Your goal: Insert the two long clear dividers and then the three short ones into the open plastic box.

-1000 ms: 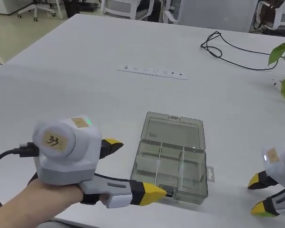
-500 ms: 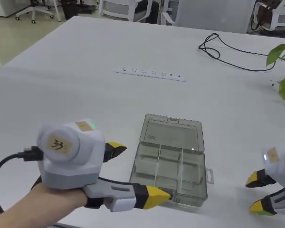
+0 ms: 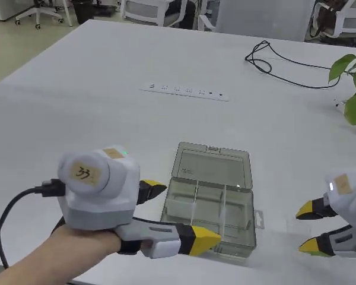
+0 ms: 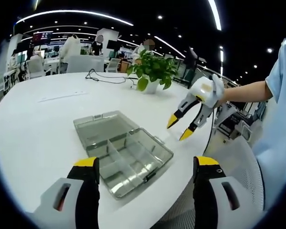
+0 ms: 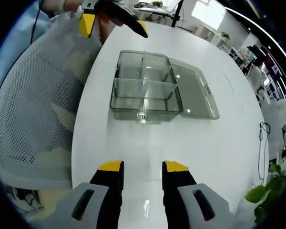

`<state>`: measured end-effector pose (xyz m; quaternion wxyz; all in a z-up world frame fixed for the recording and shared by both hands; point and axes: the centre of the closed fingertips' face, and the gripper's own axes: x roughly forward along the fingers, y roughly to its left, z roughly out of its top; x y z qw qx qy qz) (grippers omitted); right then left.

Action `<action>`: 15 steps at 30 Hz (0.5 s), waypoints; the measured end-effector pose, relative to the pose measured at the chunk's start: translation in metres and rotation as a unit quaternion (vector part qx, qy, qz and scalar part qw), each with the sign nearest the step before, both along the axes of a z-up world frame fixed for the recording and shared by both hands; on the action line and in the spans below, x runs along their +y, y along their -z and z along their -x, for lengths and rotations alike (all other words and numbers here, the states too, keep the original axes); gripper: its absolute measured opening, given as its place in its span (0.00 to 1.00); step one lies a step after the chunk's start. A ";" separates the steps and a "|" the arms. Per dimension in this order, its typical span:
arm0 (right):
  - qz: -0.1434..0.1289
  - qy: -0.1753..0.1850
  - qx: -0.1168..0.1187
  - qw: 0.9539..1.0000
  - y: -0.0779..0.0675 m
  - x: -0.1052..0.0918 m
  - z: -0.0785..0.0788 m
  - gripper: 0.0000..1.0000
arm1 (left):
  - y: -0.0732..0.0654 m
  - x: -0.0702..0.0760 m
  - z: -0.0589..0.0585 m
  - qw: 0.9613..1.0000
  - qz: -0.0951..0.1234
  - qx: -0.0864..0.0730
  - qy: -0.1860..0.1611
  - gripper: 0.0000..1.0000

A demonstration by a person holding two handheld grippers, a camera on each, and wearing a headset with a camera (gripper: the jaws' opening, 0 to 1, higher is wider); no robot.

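Sticker (image 3: 83,173) marked "33" on left gripper (image 3: 187,214), fingers spread wide, right gripper (image 3: 304,228) fingers narrowly parted, smoky plastic box (image 3: 212,163), dividers (image 5: 144,67) apparently seated

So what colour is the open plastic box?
The plastic box is clear with a smoky grey-green tint; best in the right gripper view.

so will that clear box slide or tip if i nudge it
Probably slides: the box looks thin, light plastic on a smooth table. Tipping seems unlikely, since it sits low and wide. The open lid lies flat behind and may flex.
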<state>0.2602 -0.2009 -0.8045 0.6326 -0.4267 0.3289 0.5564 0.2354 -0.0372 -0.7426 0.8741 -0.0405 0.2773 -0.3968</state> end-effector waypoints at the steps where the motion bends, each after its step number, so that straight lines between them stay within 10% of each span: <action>1: -0.003 -0.003 -0.007 1.000 -0.005 0.004 0.000 0.33 | 0.000 -0.002 0.000 1.000 0.000 0.001 0.003 0.79; 15: -0.046 -0.058 -0.103 0.992 -0.065 0.055 -0.005 0.33 | -0.013 -0.043 -0.020 0.994 0.082 0.069 -0.002 0.57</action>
